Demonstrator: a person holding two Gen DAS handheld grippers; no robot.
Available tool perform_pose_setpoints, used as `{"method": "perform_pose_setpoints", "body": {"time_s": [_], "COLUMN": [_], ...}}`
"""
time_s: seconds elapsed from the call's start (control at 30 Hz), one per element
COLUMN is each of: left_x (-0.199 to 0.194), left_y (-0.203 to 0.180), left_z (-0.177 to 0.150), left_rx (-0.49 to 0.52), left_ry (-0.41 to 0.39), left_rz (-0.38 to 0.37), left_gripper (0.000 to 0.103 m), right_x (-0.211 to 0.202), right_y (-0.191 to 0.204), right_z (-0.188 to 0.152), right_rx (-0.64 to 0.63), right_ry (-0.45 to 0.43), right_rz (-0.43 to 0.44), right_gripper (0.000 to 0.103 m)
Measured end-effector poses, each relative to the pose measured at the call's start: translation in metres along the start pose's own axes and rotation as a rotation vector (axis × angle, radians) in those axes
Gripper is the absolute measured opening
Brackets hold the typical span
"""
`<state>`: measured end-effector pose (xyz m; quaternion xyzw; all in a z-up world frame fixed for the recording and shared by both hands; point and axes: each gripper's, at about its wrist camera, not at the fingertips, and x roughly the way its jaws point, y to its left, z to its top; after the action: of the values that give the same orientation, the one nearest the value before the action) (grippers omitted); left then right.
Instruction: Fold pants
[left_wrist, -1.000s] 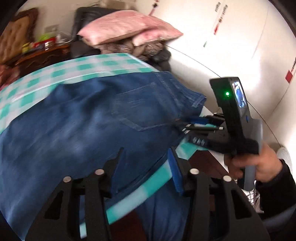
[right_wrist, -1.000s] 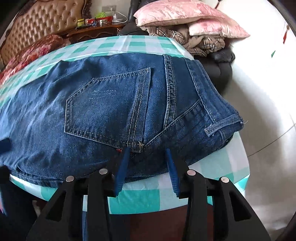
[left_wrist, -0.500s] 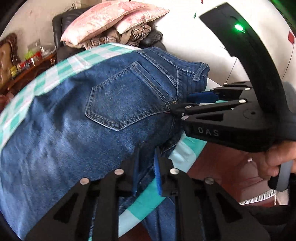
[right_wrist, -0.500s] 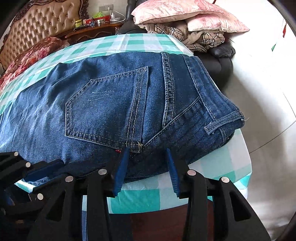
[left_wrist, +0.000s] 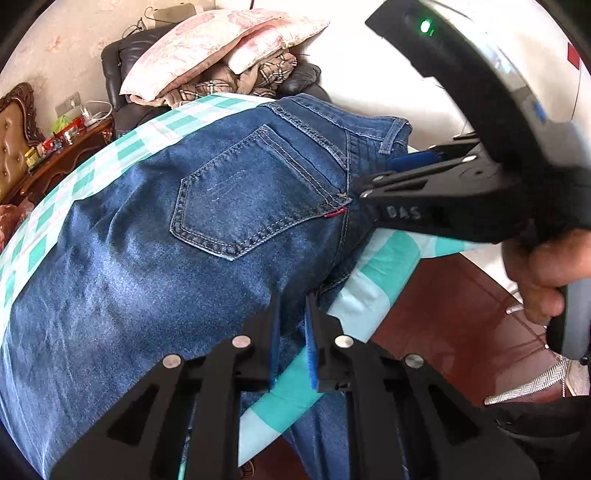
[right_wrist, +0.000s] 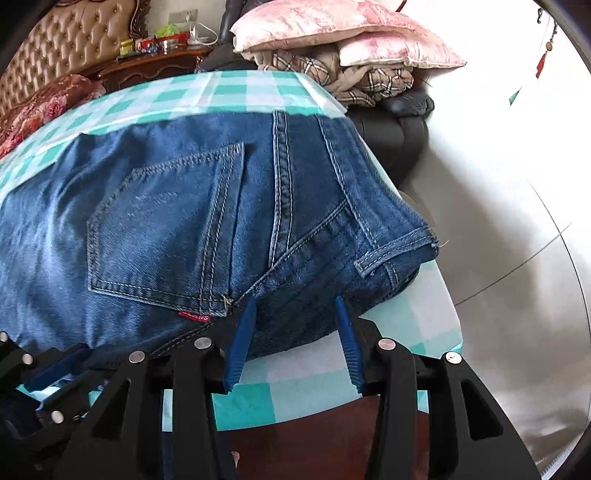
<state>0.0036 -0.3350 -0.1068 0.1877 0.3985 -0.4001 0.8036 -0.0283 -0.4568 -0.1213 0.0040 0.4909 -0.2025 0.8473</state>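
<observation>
Blue jeans (left_wrist: 155, 236) lie back side up on a table with a teal checked cloth (left_wrist: 373, 273); a back pocket (right_wrist: 166, 229) and the waistband corner (right_wrist: 399, 251) show. My left gripper (left_wrist: 293, 325) is shut on the jeans' near edge, where the fabric hangs over the table edge. My right gripper (right_wrist: 291, 325) is open, its blue pads on either side of the near edge of the seat by the pocket's red tab (right_wrist: 195, 316). The right gripper also shows in the left wrist view (left_wrist: 373, 177), and the left one in the right wrist view (right_wrist: 44, 373).
A dark armchair (right_wrist: 391, 125) piled with pink pillows (right_wrist: 332, 33) and plaid bedding stands behind the table. A wooden sideboard (left_wrist: 55, 155) with small items and a tufted headboard (right_wrist: 66, 48) are at the back left. White wall (right_wrist: 517, 184) at right.
My left gripper has moved right along the near edge toward the right gripper and closed from open onto the jeans. The right gripper has pushed a little further onto the seat and stays open.
</observation>
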Motion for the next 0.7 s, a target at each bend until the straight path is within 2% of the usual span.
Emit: {"method": "perform_pose_setpoints", "body": {"time_s": [0.03,0.07,0.13,0.17,0.2,0.33,0.53,0.7], "left_x": [-0.001,-0.006,-0.018,-0.021,-0.022,-0.005,0.066,0.118], "left_y": [0.003,0.012,0.034,0.043,0.053,0.087,0.093,0.1], "left_z": [0.002,0.006,0.017,0.023,0.032,0.075,0.142,0.165], "left_rx": [-0.01,-0.057,-0.152,-0.181,-0.205,-0.234,-0.163,-0.207], "left_ry": [0.002,-0.004,-0.053,-0.073,-0.092,-0.134,-0.052,0.069], "left_rz": [-0.018,-0.075,-0.125,-0.114,-0.099,-0.068,-0.1,-0.098], "left_gripper": [0.013,0.014,0.025,0.037,0.041,0.041,0.041,0.04], "right_x": [0.0,0.001,0.002,0.002,0.002,0.002,0.002,0.003], "right_y": [0.0,0.001,0.0,0.0,0.0,0.0,0.0,0.0], "right_z": [-0.001,-0.002,-0.002,-0.002,-0.003,-0.003,-0.004,-0.004], "right_rx": [-0.002,-0.002,0.001,0.002,0.001,0.002,0.009,0.009], "right_ry": [-0.002,-0.002,0.002,0.002,0.001,0.0,0.006,0.011], "right_rz": [-0.003,-0.005,-0.002,-0.002,-0.003,-0.003,-0.003,-0.009], "right_gripper": [0.043,0.043,0.043,0.043,0.043,0.044,0.045,0.045]}}
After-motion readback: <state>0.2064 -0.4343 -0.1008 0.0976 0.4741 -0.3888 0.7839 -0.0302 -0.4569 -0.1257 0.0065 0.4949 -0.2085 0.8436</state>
